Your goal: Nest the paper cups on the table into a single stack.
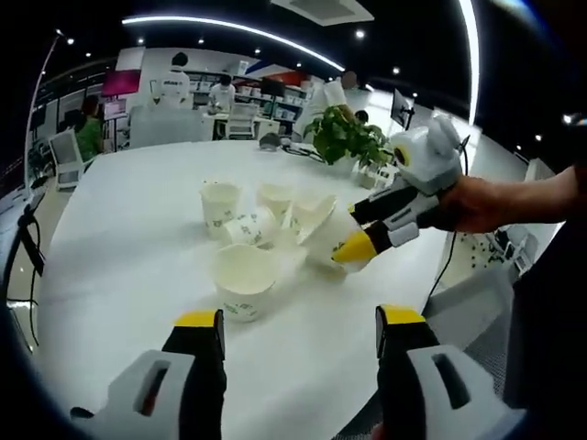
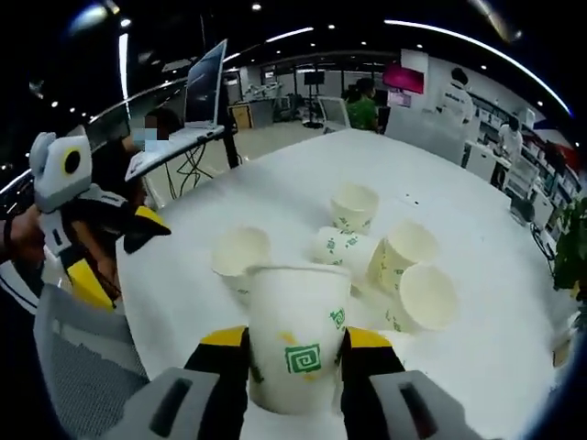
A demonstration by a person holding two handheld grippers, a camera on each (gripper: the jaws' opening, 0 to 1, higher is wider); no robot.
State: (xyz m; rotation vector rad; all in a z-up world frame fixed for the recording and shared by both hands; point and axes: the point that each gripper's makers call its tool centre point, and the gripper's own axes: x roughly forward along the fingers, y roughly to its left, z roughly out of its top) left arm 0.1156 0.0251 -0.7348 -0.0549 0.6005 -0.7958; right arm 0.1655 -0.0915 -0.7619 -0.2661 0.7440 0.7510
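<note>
- My right gripper (image 2: 295, 353), black with yellow-tipped jaws, is clamped on a white paper cup with a green square spiral print (image 2: 295, 335); one jaw presses each side of it and the cup stands upright with its mouth up, just above the white round table (image 2: 477, 220).
- In the left gripper view I see that same right gripper (image 1: 356, 246) coming in from 3 o'clock, held by a person's hand (image 1: 481, 203), with the gripped cup (image 1: 323, 236) tilted, its mouth toward 10 o'clock.
- My left gripper (image 1: 298, 330) has its jaws spread wide with nothing between them, hovering over the near table edge (image 1: 119, 238).
- Just past my left jaws, at 12 o'clock, an upright white paper cup with small green print (image 1: 244, 282) stands alone, nearest of the loose ones.
- Beyond it is a cluster: one upright cup (image 1: 220, 207) at 11 o'clock, a cup lying on its side (image 1: 250, 228) beside it, and another upright cup (image 1: 274, 199) behind.
- In the right gripper view the left gripper (image 2: 110, 240) shows at 9 o'clock, jaws apart.
- A green leafy potted plant (image 1: 347, 137) stands at the far table edge, around 1 o'clock.
</note>
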